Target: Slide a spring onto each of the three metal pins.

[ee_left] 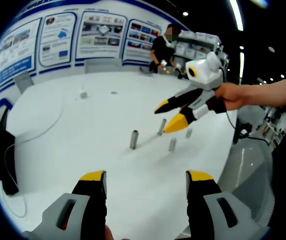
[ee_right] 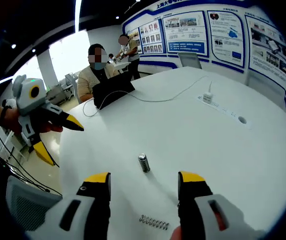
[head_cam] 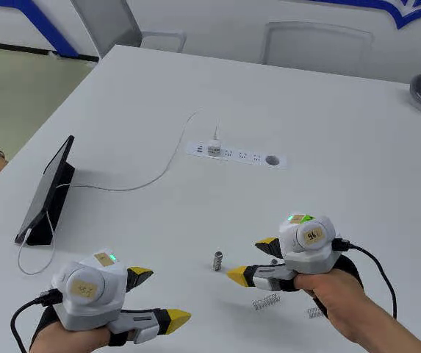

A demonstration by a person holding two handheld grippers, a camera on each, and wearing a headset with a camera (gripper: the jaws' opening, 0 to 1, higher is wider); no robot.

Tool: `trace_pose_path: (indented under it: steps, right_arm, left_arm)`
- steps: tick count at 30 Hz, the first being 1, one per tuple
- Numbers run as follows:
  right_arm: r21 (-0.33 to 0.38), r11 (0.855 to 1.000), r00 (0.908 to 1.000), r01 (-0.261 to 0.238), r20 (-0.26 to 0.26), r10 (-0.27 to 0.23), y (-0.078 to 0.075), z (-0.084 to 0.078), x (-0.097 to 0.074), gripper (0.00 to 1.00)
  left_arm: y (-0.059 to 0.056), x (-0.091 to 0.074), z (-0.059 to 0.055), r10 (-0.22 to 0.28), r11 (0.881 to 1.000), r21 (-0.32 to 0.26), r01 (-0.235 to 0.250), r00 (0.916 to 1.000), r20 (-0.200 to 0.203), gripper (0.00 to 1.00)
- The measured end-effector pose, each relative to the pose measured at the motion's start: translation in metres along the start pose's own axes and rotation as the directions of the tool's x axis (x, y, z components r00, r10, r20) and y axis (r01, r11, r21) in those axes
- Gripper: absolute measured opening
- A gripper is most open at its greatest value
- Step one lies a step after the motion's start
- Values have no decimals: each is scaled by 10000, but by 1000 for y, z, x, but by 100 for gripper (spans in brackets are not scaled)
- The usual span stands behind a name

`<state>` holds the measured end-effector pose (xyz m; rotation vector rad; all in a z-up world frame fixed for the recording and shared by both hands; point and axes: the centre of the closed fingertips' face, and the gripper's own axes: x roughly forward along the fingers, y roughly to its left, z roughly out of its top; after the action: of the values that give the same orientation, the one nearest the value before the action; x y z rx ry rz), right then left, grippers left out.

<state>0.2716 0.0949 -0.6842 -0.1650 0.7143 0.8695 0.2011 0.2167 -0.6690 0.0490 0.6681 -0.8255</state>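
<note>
Springs lie loose near the upright pin; left gripper and right gripper both gape empty. Careless approach could topple the seemingly unanchored pin.

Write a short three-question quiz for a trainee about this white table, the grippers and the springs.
1. True or false: the right gripper with yellow-tipped jaws is shut on a spring.
2. What lies flat on the white table nearest the right gripper? A) a loose coiled metal spring B) a screwdriver C) a cup.
3. Fill in: in the head view, the dark tablet on its stand is to the ___ of the white power strip.
Key: 1 false, jaws open and empty; 2 A; 3 left.
</note>
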Motion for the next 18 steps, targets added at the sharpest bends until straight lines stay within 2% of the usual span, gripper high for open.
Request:
trace_pose_path:
  steps: [6,18]
  right_arm:
    - [238,9996,9998,142,116,-145,-3,-12,-9,59]
    - [581,9977,9987,356,357,-377,-3,-25,-29,64]
  left_arm:
    - [-4,3,0,-53,10000,21,53,10000,-54,66]
    - [-11,8,3,-64,10000,30,64,9999,-81,66]
